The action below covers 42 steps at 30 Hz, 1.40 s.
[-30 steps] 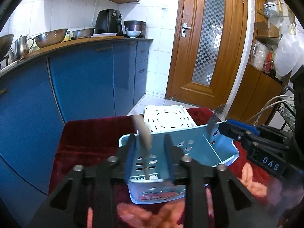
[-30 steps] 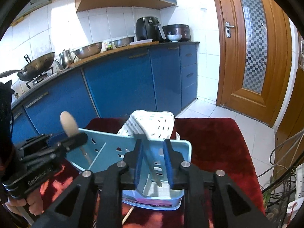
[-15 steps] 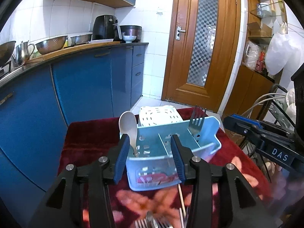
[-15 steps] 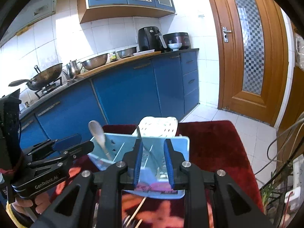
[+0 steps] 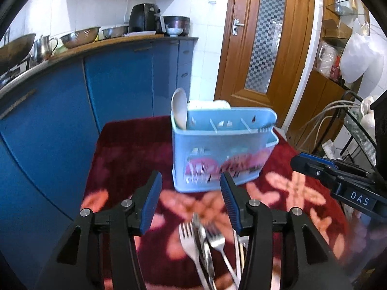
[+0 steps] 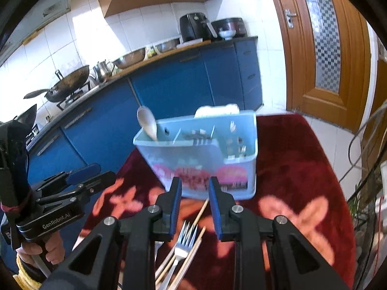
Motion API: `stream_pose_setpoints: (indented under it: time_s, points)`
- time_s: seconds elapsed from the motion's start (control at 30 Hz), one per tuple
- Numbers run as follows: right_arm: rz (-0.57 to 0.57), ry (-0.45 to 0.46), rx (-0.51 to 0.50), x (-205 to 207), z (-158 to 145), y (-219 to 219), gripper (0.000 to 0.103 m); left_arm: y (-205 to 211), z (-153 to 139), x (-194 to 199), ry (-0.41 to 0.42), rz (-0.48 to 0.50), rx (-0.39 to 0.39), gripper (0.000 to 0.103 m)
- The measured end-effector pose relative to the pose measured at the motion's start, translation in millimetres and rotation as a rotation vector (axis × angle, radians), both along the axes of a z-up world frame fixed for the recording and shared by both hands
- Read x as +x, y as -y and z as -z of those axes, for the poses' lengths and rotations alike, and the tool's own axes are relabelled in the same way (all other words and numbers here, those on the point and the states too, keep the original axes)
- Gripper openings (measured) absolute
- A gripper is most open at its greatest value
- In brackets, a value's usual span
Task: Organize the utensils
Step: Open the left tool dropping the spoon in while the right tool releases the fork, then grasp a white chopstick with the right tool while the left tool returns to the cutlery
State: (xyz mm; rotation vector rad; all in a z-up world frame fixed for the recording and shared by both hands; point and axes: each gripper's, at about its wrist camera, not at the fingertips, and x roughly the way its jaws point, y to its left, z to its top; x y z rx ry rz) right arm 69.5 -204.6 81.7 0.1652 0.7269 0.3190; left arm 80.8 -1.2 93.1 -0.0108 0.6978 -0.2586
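Note:
A light blue utensil caddy (image 5: 222, 149) with several compartments stands upright on the red cloth; it also shows in the right wrist view (image 6: 205, 154). A pale wooden spoon (image 5: 179, 111) stands in its left compartment, also in the right wrist view (image 6: 147, 123). Metal forks (image 5: 203, 241) and chopsticks lie on the cloth just below my left gripper (image 5: 191, 203), which is open and empty. My right gripper (image 6: 193, 203) is open and empty above a fork (image 6: 182, 244) and wooden chopsticks (image 6: 193, 241). Both grippers hang short of the caddy.
A red flowered cloth (image 5: 125, 154) covers the small table. Blue kitchen cabinets (image 5: 116, 82) with bowls, a kettle and a wok stand behind and left. A wooden door (image 5: 263, 43) is at the back right. A wire rack (image 5: 358, 130) is on the right.
Both grippers have drawn back and up from the caddy. The left one has let go of the wooden spoon, which now stands in the left compartment. The forks on the cloth have come into view.

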Motion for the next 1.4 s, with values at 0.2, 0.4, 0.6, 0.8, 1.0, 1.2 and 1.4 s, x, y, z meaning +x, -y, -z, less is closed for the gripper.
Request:
stream_pose_setpoints:
  time_s: [0.2, 0.4, 0.6, 0.8, 1.0, 1.2, 1.4]
  points:
    - [0.0, -0.077, -0.01, -16, 26, -3, 0.026, -6, 25, -21, -0.06, -0.001, -0.003, 0.052]
    - [-0.001, -0.17, 0.002, -26, 52, -5, 0.026, -7, 49, -29, -0.126, -0.011, -0.012, 0.052]
    - [-0.008, -0.244, 0.007, -31, 72, -7, 0.026, -9, 66, -33, -0.171, -0.025, -0.01, 0.051]
    - [-0.019, -0.301, 0.0, -31, 86, -15, 0.026, -17, 83, -33, -0.212, -0.052, -0.01, 0.052]
    - [-0.035, -0.346, -0.008, -27, 98, -24, 0.026, -24, 91, -33, -0.236, -0.068, -0.019, 0.052]
    - [-0.034, -0.388, -0.01, -22, 107, -30, 0.026, -32, 95, -31, -0.247, -0.08, -0.035, 0.052]
    - [-0.04, -0.401, 0.021, -21, 108, -29, 0.014, -34, 100, -31, -0.261, -0.082, -0.047, 0.051]
